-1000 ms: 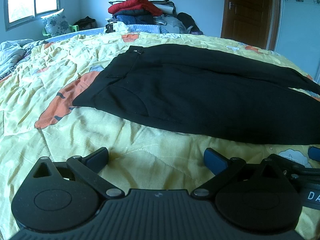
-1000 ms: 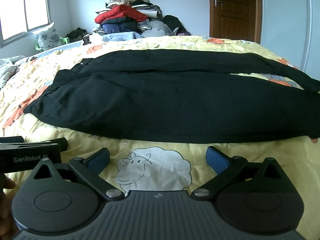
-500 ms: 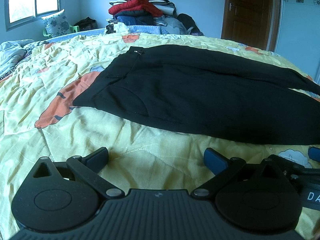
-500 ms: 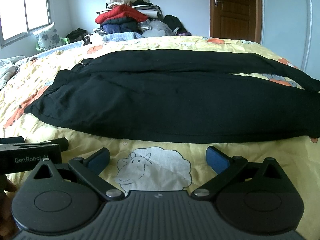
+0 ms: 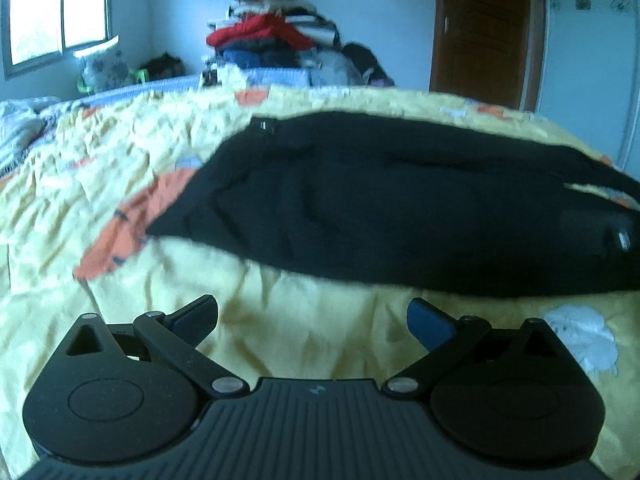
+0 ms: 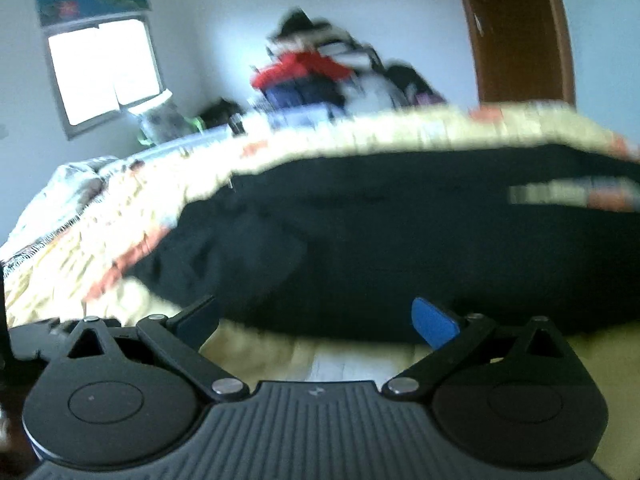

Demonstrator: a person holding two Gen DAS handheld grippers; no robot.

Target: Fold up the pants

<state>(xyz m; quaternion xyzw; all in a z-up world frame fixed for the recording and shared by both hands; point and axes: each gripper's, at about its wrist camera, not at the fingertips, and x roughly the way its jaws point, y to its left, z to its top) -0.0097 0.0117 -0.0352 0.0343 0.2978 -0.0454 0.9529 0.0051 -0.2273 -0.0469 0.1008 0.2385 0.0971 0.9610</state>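
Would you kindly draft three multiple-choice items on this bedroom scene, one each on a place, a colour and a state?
1. Where do the pants lie?
A. spread on the yellow quilt
B. on the clothes pile
C. hung on the door

2. What colour are the pants?
A. red
B. black
C. white

3. How does the left gripper stand?
A. shut on the pants
B. shut on the quilt
C. open, holding nothing

Answers:
1 A: the pants lie flat across the quilt.
2 B: the fabric is black in both views.
3 C: the pads sit wide apart with bare quilt between them; the right gripper is open too.
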